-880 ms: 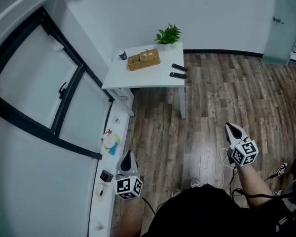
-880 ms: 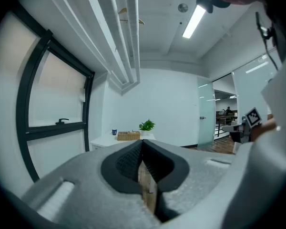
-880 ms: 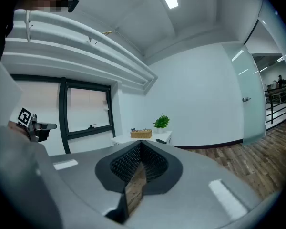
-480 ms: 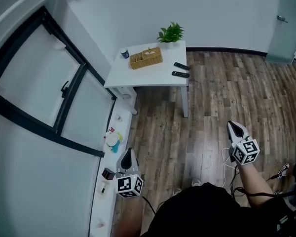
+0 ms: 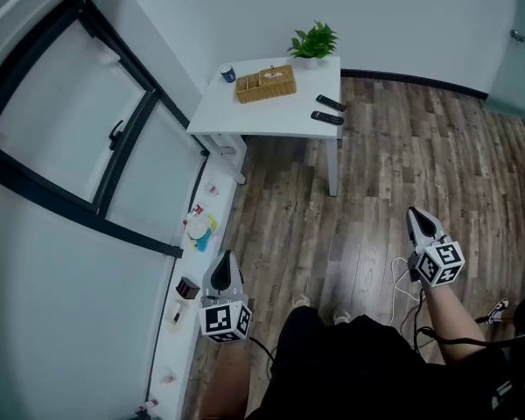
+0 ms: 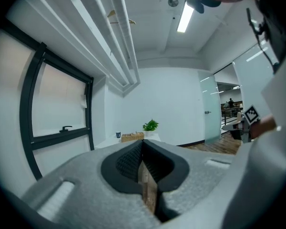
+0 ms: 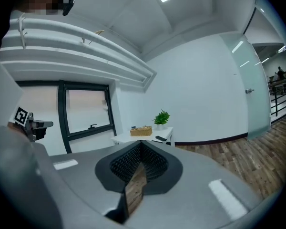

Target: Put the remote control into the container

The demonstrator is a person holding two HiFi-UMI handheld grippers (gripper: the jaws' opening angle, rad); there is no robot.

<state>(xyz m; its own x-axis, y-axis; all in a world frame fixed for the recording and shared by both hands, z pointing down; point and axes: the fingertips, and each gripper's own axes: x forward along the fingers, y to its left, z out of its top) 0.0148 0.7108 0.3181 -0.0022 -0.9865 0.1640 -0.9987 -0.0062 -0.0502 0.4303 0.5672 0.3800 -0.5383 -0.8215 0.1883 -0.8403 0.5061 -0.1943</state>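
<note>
Grey jaws are seen pressed together and empty on the left gripper (image 5: 224, 261), at near left. On the far white table (image 5: 245, 122), two remote controls (image 5: 327, 118) are laid right of the wicker container (image 5: 266, 84). The right gripper (image 5: 416, 215) is likewise held closed and empty.

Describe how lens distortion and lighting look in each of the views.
Head view: wide-angle bend curves the window frame; light is even, no harsh shadows. Left gripper view: dark round vignette at the corners, ceiling light strip glares. Right gripper view: same vignette, window panes washed out pale.
</note>
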